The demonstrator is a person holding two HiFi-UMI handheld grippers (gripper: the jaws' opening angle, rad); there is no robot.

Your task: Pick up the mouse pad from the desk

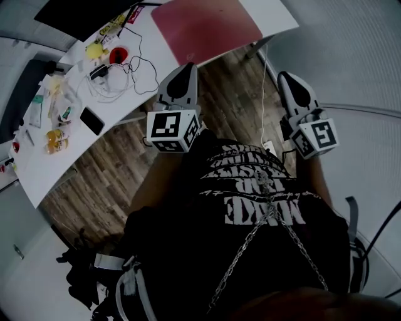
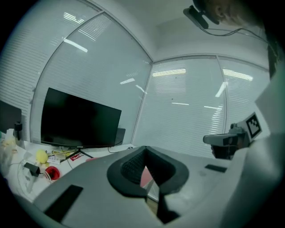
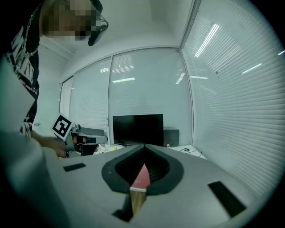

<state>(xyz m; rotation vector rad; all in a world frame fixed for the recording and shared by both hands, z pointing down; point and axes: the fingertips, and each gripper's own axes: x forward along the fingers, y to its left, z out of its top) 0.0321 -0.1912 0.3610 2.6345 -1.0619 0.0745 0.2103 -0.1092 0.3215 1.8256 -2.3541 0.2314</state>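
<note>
Left gripper (image 1: 187, 69) and right gripper (image 1: 289, 80) both closed, holding nothing, short of the desk (image 1: 44, 169)
Mouse pad (image 1: 203, 25) lies flat at desk's right end; judged thin, light, floppy; best pinched at its near edge

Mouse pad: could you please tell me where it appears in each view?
Head view: mouse pad, top centre, on the white desk.
Left gripper view: pink sliver, lower centre.
Right gripper view: red wedge, lower centre.
Shared landmark: the black monitor.

Mouse pad (image 1: 207, 25) on desk (image 1: 59, 166); phone (image 1: 92, 120), seemingly, leftward.
</note>
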